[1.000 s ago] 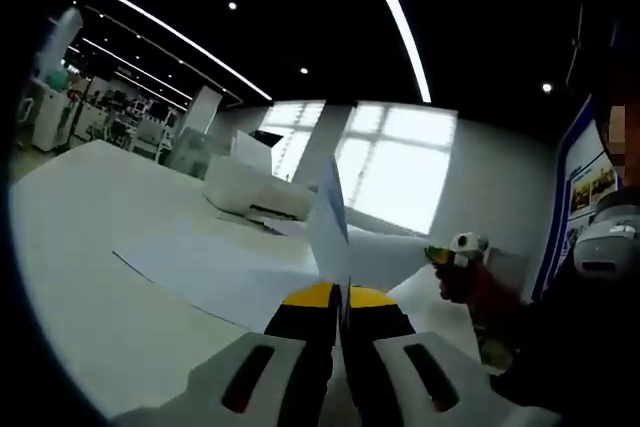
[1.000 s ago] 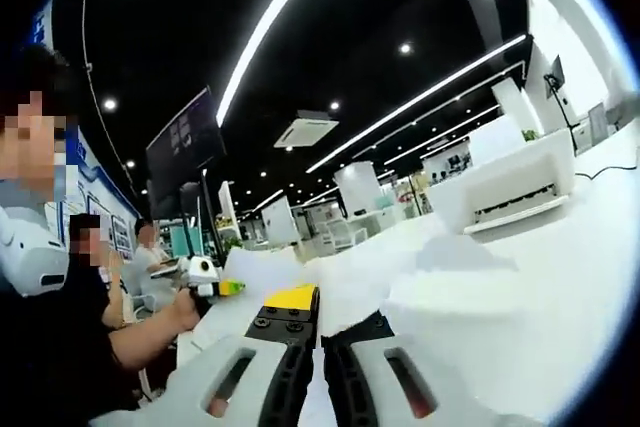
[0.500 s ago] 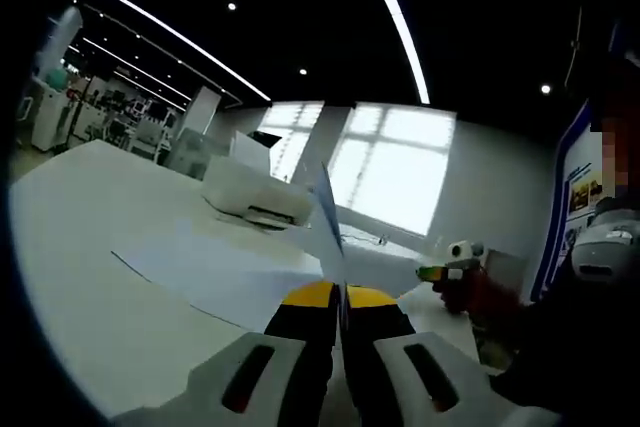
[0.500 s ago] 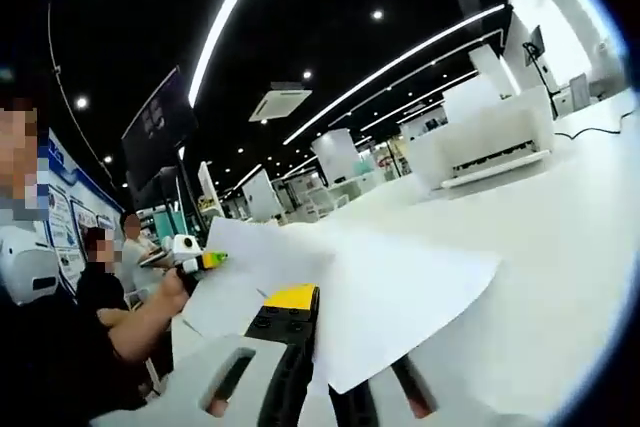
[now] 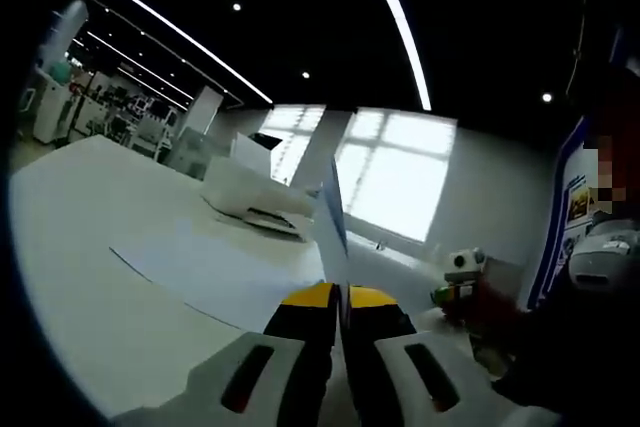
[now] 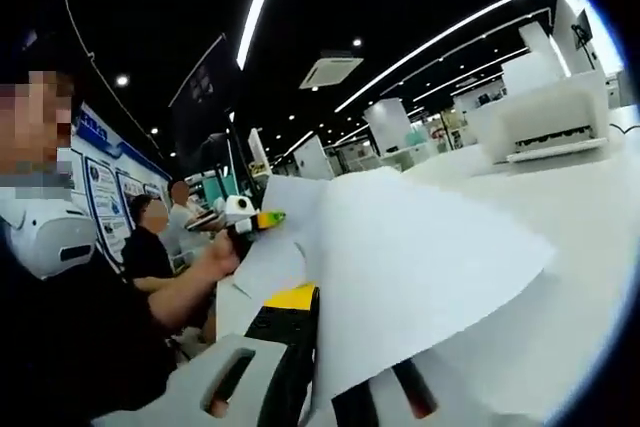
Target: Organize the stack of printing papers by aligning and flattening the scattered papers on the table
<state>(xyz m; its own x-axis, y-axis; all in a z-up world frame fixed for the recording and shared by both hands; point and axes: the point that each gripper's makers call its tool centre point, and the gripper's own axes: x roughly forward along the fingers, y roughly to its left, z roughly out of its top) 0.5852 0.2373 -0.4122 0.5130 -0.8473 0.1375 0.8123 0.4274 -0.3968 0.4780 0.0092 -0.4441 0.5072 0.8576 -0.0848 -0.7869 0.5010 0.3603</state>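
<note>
Left gripper view: the left gripper [image 5: 340, 299] rises from the bottom edge with its jaws pressed together on a sheet of paper [image 5: 330, 222]. The sheet stands edge-on, rising upright from between the yellow jaw tips. Beyond it, more papers [image 5: 215, 267] lie spread flat on the white worktop [image 5: 70, 247]. A white printer [image 5: 250, 197] sits on the worktop past these papers, in front of bright windows [image 5: 395, 177]. At the right side, the right gripper [image 5: 460, 277] appears, held in the person's hand [image 5: 485, 302]; from this angle the state of its jaws cannot be told.

Right gripper view: the right gripper [image 6: 340, 347] rises from the bottom edge, one jaw carrying a yellow tip. A large white sheet [image 6: 410, 267] lies across and between the jaws, covering most of the right jaw; the jaws pinch this sheet near its lower edge. The sheet fans out toward the right, above the worktop [image 6: 590, 267]. At the left, the left gripper [image 6: 250, 222] is held in the person's other hand [image 6: 215, 257], level with the far edge of the sheet. The printer [image 6: 545, 122] stands on the worktop at the upper right. Two seated people [image 6: 150, 247] are visible in the background at the left, in front of a blue wall board [image 6: 105, 187]. Linear ceiling lights [image 6: 430, 42] run overhead.
</note>
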